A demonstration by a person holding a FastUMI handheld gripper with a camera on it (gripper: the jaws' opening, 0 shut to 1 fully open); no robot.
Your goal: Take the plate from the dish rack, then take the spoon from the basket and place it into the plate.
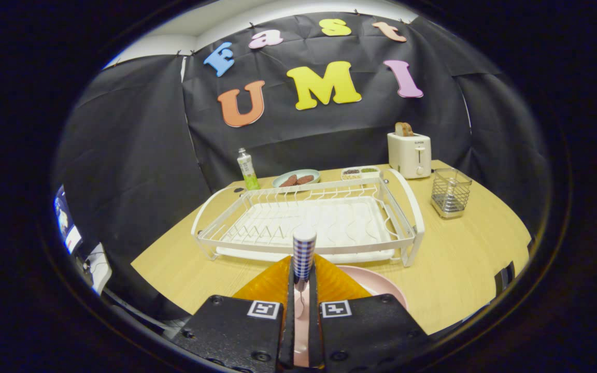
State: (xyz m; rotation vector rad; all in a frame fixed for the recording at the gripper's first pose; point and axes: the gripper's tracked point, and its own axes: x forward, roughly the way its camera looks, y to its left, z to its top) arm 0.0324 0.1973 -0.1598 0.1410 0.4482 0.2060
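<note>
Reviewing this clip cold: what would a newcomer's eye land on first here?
First, the spoon with its blue checked handle, standing upright between the fingers of the gripper, which are shut on it, right over the pink plate on the wooden table. Just beyond lies the white dish rack, with a wire basket to its right and a toaster behind.

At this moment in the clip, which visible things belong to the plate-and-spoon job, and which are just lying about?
Job: spoon, checked handle, clamped upright in the gripper; pink plate beneath the fingers; dish rack; wire basket.

Lying about: toaster with bread; green bottle; dish of sausages; small divided tray.
</note>
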